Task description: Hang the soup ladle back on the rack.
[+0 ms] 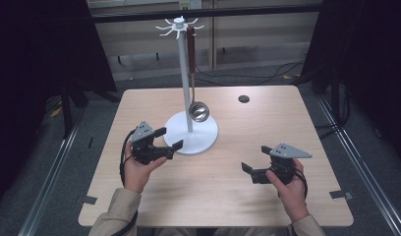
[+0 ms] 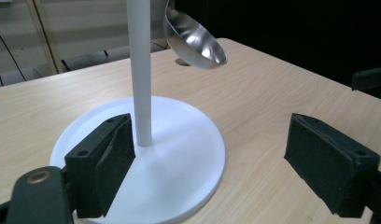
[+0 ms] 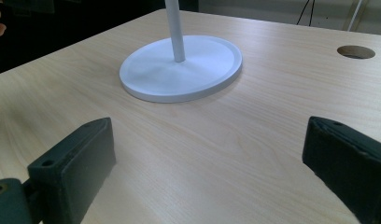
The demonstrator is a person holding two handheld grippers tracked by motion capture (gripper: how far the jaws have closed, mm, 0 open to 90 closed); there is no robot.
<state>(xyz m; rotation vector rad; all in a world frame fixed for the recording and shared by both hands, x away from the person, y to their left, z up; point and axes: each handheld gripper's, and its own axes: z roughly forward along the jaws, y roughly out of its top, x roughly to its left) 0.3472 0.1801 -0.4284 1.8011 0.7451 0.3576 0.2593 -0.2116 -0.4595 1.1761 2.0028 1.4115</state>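
Steel ladle point(image 1: 198, 111) hung on the white stand point(image 1: 184, 73); left gripper point(image 1: 170, 138) and right gripper point(image 1: 255, 162) gaped empty, likely a reach pending.

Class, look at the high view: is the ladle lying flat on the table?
No. The ladle hangs from a hook at the top of the white stand, its bowl just above the round base.

A stand point(image 1: 190, 132) rises upright from the middle of the table point(image 1: 223, 196), its base point(image 2: 188, 154) flat on the top. A ladle point(image 1: 197, 109) hangs from a hook on its right side, bowl just above the base. Far right of the stand is a hole point(image 1: 243, 99) in the table. The left gripper point(image 1: 165, 138) sits just left of the base, the right gripper point(image 1: 255, 159) near and right, well apart from it.
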